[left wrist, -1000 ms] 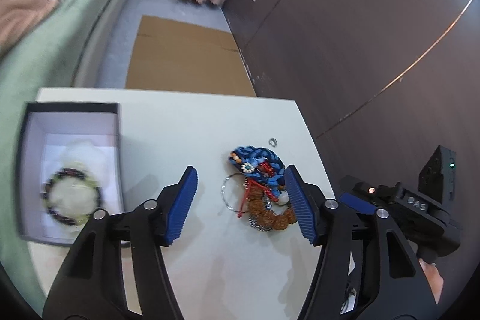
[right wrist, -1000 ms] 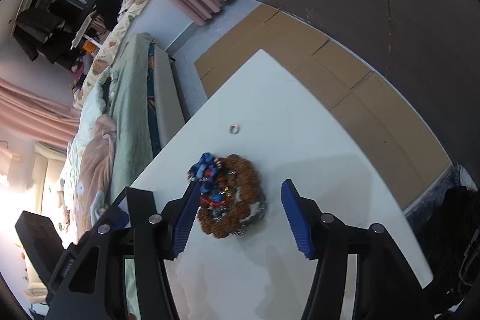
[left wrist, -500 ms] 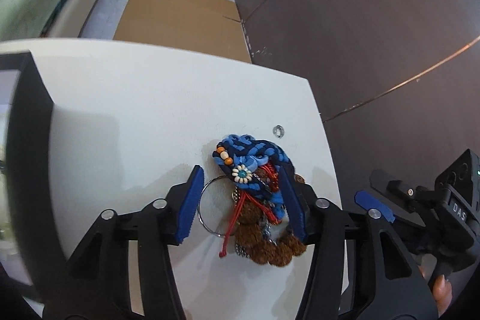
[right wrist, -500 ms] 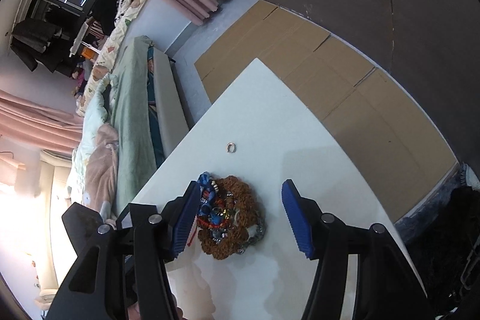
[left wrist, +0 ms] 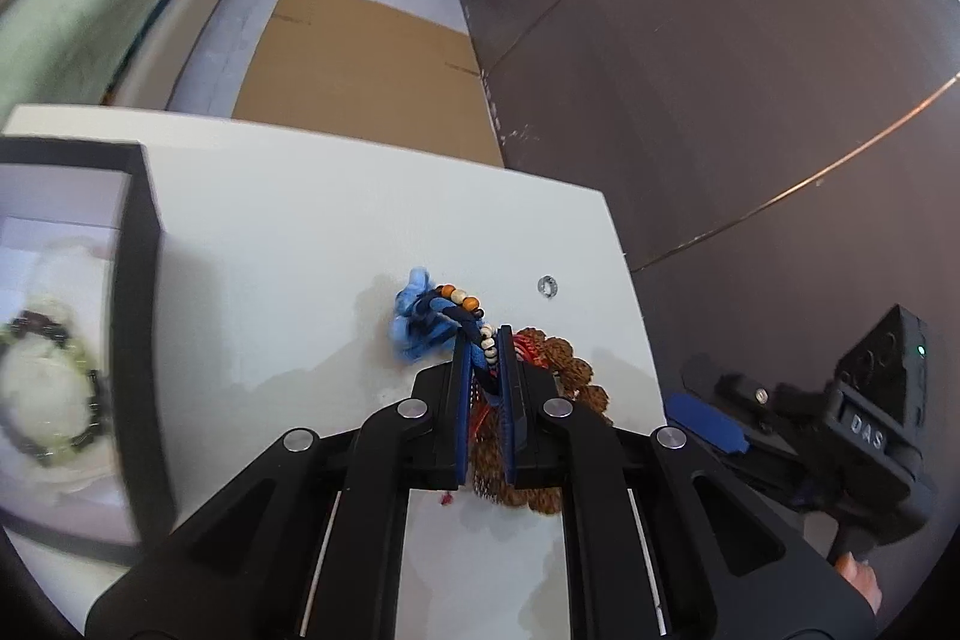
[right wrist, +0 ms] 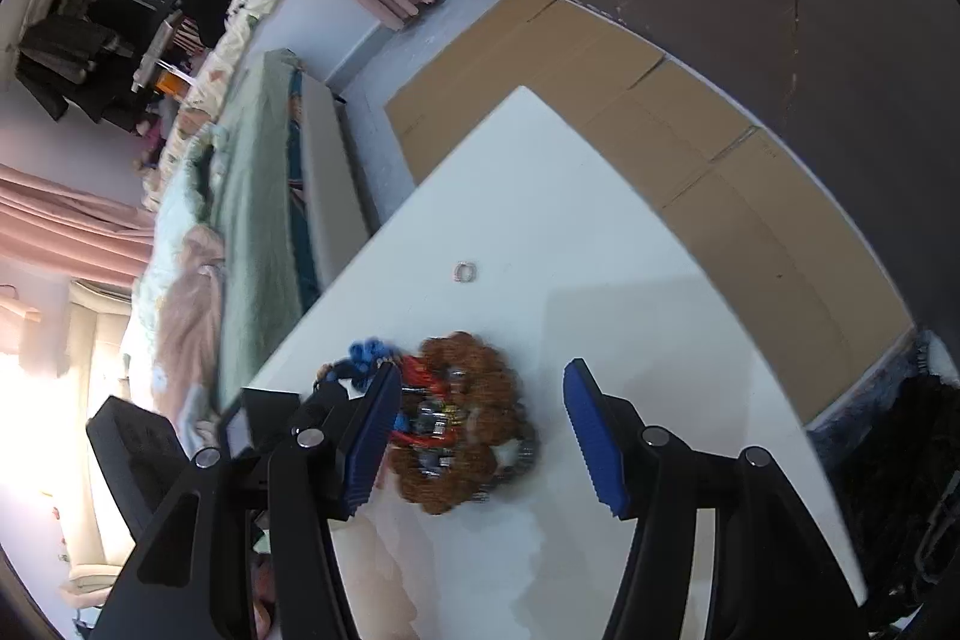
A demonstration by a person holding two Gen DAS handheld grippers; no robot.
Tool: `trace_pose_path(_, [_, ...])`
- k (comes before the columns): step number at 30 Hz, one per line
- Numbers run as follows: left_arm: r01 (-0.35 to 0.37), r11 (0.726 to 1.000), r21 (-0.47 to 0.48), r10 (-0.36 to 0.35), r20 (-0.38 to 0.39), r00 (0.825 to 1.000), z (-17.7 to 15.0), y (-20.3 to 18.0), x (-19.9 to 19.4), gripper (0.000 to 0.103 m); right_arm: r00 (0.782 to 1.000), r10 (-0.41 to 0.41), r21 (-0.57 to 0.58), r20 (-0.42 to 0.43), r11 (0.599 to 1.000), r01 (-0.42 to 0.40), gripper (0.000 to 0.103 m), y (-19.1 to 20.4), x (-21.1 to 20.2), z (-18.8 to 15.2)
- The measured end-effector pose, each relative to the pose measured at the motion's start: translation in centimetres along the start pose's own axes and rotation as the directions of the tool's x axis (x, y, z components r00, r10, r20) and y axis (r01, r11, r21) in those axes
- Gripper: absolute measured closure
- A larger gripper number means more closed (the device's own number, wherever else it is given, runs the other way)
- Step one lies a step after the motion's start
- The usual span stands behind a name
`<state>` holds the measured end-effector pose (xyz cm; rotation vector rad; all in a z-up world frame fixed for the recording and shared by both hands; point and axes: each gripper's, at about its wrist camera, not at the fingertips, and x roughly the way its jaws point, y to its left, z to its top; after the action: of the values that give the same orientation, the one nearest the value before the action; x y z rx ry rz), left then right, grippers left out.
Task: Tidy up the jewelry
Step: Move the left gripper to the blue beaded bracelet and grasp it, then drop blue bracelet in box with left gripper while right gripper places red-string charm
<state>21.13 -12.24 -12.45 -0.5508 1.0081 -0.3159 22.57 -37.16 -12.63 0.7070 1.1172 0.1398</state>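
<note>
Left wrist view: left tool (left wrist: 485, 358) clamped narrow on the blue braided bracelet (left wrist: 429, 319), beads and cord pinched between the pads, blue knot trailing ahead over the white bench (left wrist: 300, 232). Brown bead bracelet (left wrist: 564, 370) and red cords tangled just beneath and behind the clamp. Small silver ring (left wrist: 548, 286) lying apart, toward the far right edge. Black-walled box (left wrist: 141, 280) at left, already containing a dark-and-green bead bracelet (left wrist: 48, 388). Right tool's body at lower right, marked "DAS".

Right wrist view: right tool (right wrist: 480, 430) spread wide, holding nothing, hovering over the brown heap, blurred. Ring (right wrist: 464, 272) farther out on the bench.

Step in hand, by judgement: pulling the blue bracelet out of the heap for the box. Next move calls for a slow lift clear of the tangle, perhaps pinning the brown beads with the free tool, then carrying left to the box. No other writing legible.
</note>
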Motion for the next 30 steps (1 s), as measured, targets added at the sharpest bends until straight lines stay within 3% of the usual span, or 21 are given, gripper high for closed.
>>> trace_pose_path(8, [0.005,1.0,0.005,-0.005,0.045,0.999,0.6,0.7,-3.2,0.094,0.999,0.031,-0.079,-0.029,0.996,-0.033,0.064,2.8,1.2,-1.0])
trace_pose_path(14, [0.02,1.0,-0.007,-0.02,0.067,0.998,1.2,1.8,-4.9,0.094,0.997,-0.007,-0.163,-0.072,0.987,-0.005,0.064,5.4,3.8,-1.9])
trace_pose_path(20, [0.033,0.999,-0.019,-0.031,0.1,0.995,2.3,2.5,-6.7,0.094,0.992,-0.101,-0.258,-0.081,0.963,0.077,0.066,7.5,5.9,-3.0])
trace_pose_path(21, [0.035,0.999,-0.019,-0.033,0.103,0.994,2.3,2.7,-7.1,0.094,0.989,-0.124,-0.276,-0.081,0.956,0.097,0.07,7.8,6.2,-3.2])
trace_pose_path(23, [0.038,0.999,-0.021,-0.035,0.11,0.993,2.4,3.0,-7.6,0.094,0.984,-0.16,-0.296,-0.082,0.946,0.129,0.092,8.0,6.7,-3.5])
trace_pose_path(24, [0.038,0.999,-0.022,-0.035,0.116,0.993,2.5,3.1,-8.0,0.094,0.983,-0.165,-0.298,-0.084,0.945,0.133,0.095,7.9,6.7,-3.6])
trace_pose_path(30, [0.038,0.999,-0.026,-0.034,0.143,0.989,2.3,3.8,-10.2,0.094,0.992,-0.116,-0.298,-0.044,0.95,0.098,0.098,7.8,4.9,-3.4])
